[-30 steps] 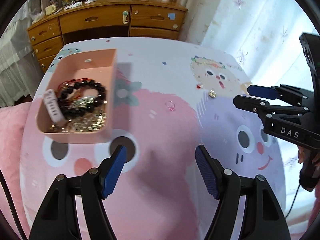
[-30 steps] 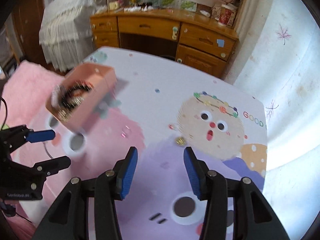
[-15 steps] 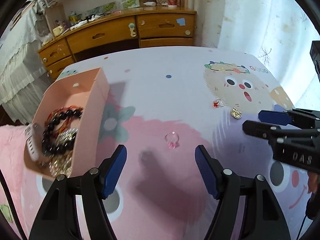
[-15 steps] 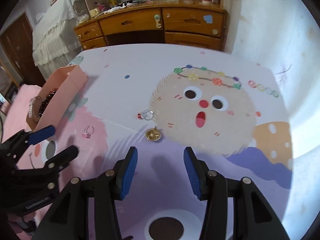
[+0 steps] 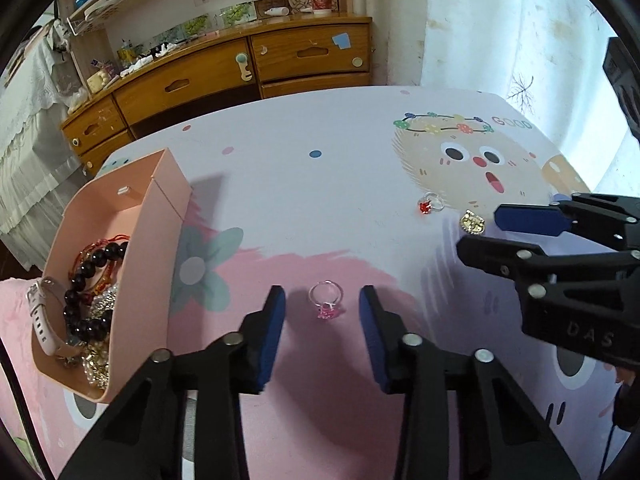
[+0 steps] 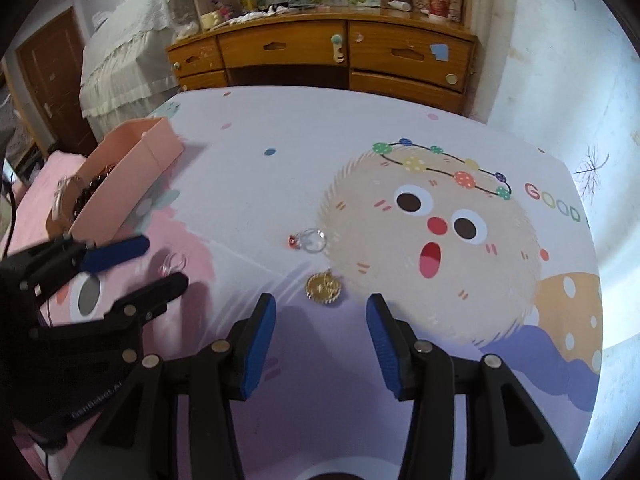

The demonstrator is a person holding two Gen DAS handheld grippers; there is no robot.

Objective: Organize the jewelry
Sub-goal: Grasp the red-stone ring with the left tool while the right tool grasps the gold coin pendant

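A pink-stone ring point(image 5: 326, 302) lies on the table between the open fingers of my left gripper point(image 5: 322, 320); it shows blurred in the right wrist view point(image 6: 174, 262). A gold pendant point(image 6: 323, 287) lies just ahead of my open right gripper point(image 6: 320, 336); it also shows in the left wrist view point(image 5: 472, 222). A red-stone ring point(image 6: 309, 239) lies beyond it, also in the left wrist view point(image 5: 431, 203). A pink box point(image 5: 148, 232) at the left holds a black bead bracelet point(image 5: 86, 280), a watch and chains.
The table point(image 5: 312, 184) has a cartoon-print cloth. A wooden dresser point(image 5: 224, 76) stands behind it, a curtain to the right, a bed at the far left. The right gripper's arm point(image 5: 568, 272) reaches in from the right in the left wrist view.
Both grippers have moved forward and down. The left now straddles the pink ring; the right has come up close behind the gold pendant. Both stay open.
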